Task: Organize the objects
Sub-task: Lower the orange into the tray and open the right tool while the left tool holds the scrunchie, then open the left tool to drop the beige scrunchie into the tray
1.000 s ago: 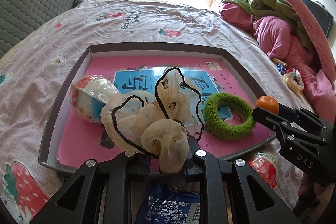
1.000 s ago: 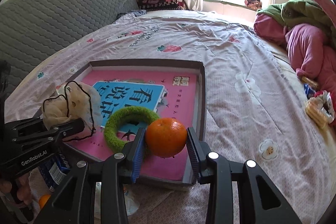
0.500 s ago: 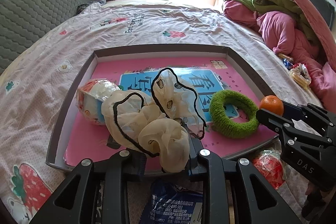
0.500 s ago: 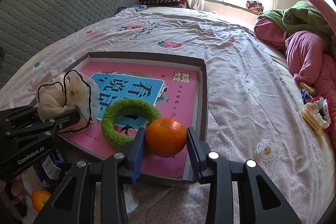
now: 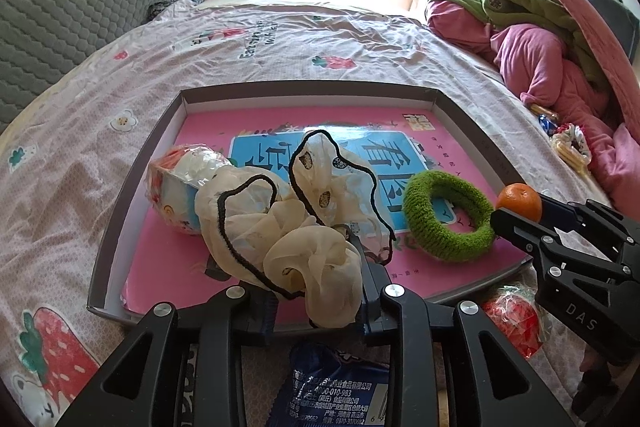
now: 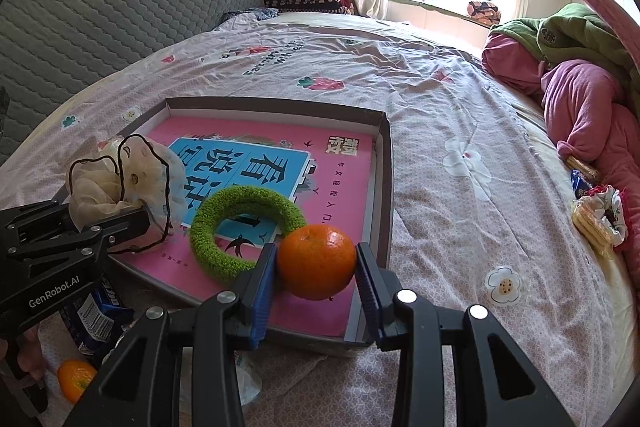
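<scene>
Tray point(image 5: 132, 211) first, since everything is being gathered into it: a shallow grey box lid lying on the flowered bedspread point(image 5: 280, 39), its floor covered by a pink book point(image 6: 344, 187) with a blue panel of large Chinese characters. Inside lie a wrapped snack packet point(image 5: 176, 195) at the left and a green knitted ring point(image 5: 448, 215) toward the right. The left gripper point(image 5: 316, 307) hovers over the tray's near edge with a cream chiffon scrunchie point(image 5: 296, 235) edged in black between its fingers; its jaws are opening, and the fabric sags loosely between them, so the pads seem to have let go. The right gripper point(image 6: 316, 279) pinches a small orange point(image 6: 316, 261) firmly between its blue pads, above the tray's near right corner. The risks, as I judge them: the scrunchie hangs at the rim, so it could snag on a pad or slide out onto the blue packet point(image 5: 332, 391) below; the orange, being round, could roll on the glossy book once freed or bump the green ring. Readable writing: "GenRobot.AI" on the left gripper's side in the right wrist view, "DAS" on the right gripper in the left wrist view, and "4000-010-983" on the blue packet; a second orange point(image 6: 74, 379) lies outside the tray
</scene>
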Available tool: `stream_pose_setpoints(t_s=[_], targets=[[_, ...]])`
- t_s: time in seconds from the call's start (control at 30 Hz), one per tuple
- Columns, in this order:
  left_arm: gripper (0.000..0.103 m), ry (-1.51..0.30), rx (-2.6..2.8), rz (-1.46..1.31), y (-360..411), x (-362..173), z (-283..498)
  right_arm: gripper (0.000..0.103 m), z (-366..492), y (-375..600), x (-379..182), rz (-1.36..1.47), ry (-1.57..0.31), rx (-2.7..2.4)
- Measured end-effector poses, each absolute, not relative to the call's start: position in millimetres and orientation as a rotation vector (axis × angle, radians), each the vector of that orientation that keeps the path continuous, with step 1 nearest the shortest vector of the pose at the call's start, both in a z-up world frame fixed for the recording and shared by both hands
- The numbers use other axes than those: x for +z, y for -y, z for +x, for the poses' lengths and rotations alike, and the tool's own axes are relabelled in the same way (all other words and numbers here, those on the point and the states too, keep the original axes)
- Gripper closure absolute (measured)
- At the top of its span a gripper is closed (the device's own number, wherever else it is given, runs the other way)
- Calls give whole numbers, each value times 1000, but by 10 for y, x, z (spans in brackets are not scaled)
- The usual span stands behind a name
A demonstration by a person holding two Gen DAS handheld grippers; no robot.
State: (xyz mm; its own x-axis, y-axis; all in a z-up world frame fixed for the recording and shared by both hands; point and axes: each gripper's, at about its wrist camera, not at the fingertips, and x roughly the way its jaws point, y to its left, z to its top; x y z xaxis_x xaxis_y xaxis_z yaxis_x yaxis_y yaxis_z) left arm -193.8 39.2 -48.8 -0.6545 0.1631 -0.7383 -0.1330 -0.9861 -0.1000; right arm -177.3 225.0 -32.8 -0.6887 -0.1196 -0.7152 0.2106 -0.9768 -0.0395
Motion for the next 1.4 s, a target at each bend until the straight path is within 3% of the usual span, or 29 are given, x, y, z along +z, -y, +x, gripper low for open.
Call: stream_pose_setpoints(t_s=[0.43, 0.73, 0.97, 1.4], targets=[[69, 41, 2726, -1220, -368, -469, -1911, 64, -1777, -2253, -314, 1163, -171, -2716], [57, 94, 2698, -1220, -363, -436, -1874, 64, -1772, -2278, -284, 1162, -149, -2720], [41, 115, 2693, -1200, -382, -388, -1850, 64, -1758, -2297, -262, 1154, -139, -2723], [34, 107, 2705, -1201, -301, -351, -1729, 64, -1724, -2313, -215, 1140, -121, -2727]])
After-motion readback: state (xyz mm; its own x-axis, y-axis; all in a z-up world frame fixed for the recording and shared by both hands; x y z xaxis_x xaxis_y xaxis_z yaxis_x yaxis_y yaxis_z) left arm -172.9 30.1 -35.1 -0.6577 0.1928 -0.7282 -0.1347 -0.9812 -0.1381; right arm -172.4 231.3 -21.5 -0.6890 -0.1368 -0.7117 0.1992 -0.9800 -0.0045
